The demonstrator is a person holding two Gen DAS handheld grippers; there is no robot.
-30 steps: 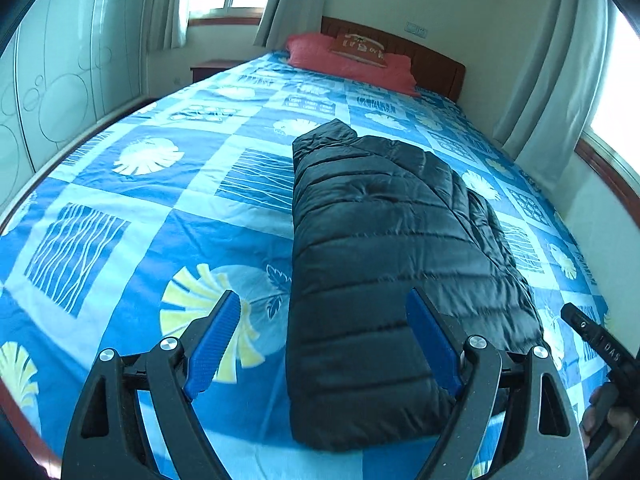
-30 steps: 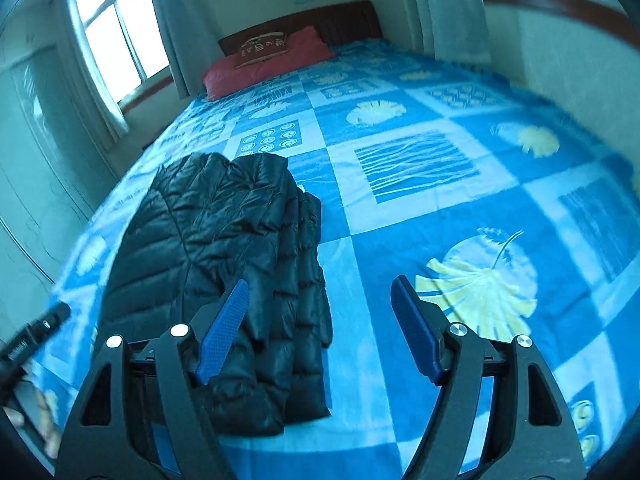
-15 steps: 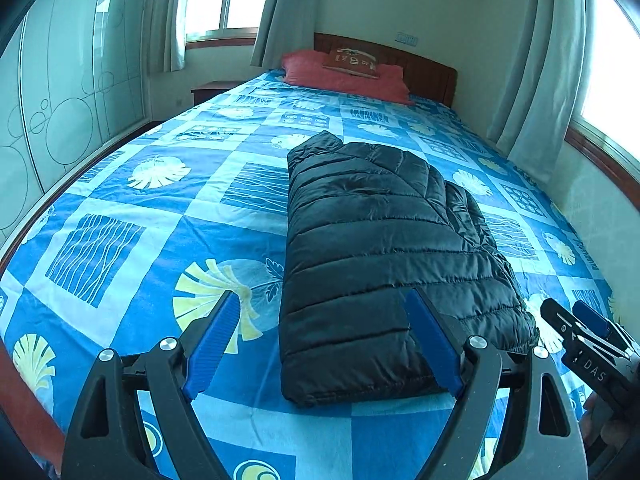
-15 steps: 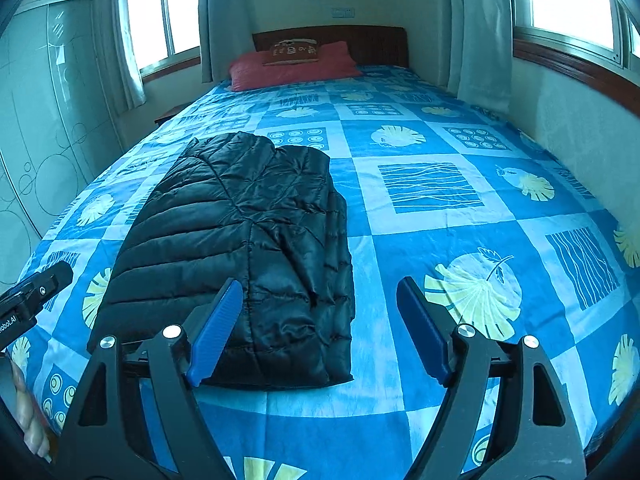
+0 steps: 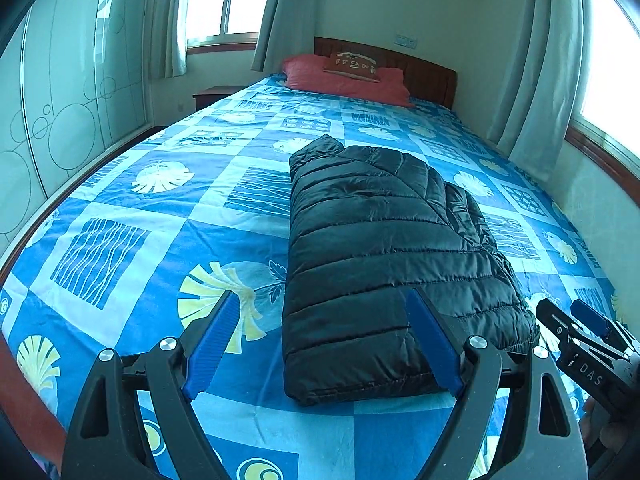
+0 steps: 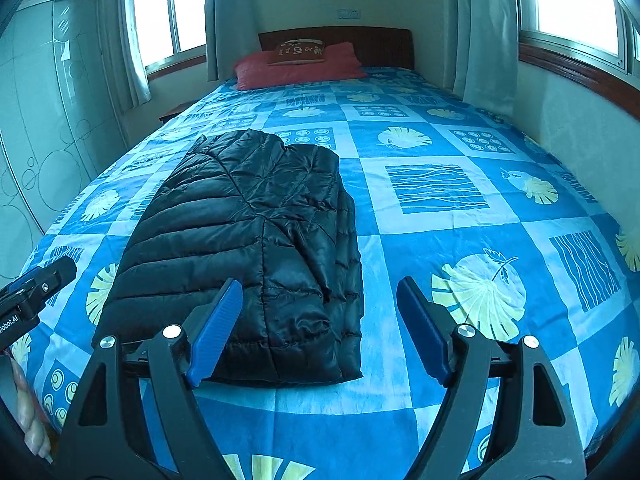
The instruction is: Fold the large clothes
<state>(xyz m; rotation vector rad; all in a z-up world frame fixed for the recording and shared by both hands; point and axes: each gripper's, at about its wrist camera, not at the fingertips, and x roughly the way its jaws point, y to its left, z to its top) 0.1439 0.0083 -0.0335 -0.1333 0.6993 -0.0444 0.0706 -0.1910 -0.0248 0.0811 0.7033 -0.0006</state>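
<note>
The bed [image 5: 120,216] fills both views under a blue patterned quilt, with a red pillow [image 5: 344,82] at the headboard. The jacket [image 5: 384,248], black and quilted, lies folded into a long block on the quilt near the foot of the bed, lengthwise toward the pillow.

Both tongs hang over the foot edge, tilted downward toward the quilt and clear of the jacket. The left tongs [image 5: 326,344] stand with jaws wide apart and nothing between the blue pads; the jacket's near left corner shows behind them. The right tongs [image 6: 320,328] are just as wide and empty, with the jacket's near right corner behind their left pad. Each tool shows at the edge of the other's view, with fingers [image 6: 30,428] of the left hand just visible at the lower left.

The right tool's body reads "DAS" in the left view; the left tool's reads "Robot.AI", partly cut off. The small cushion on the pillow carries writing too blurred to read.

Against a second ago, both tongs have drawn back from the jacket, so more of the quilt shows ahead of it, and the views have levelled.
</note>
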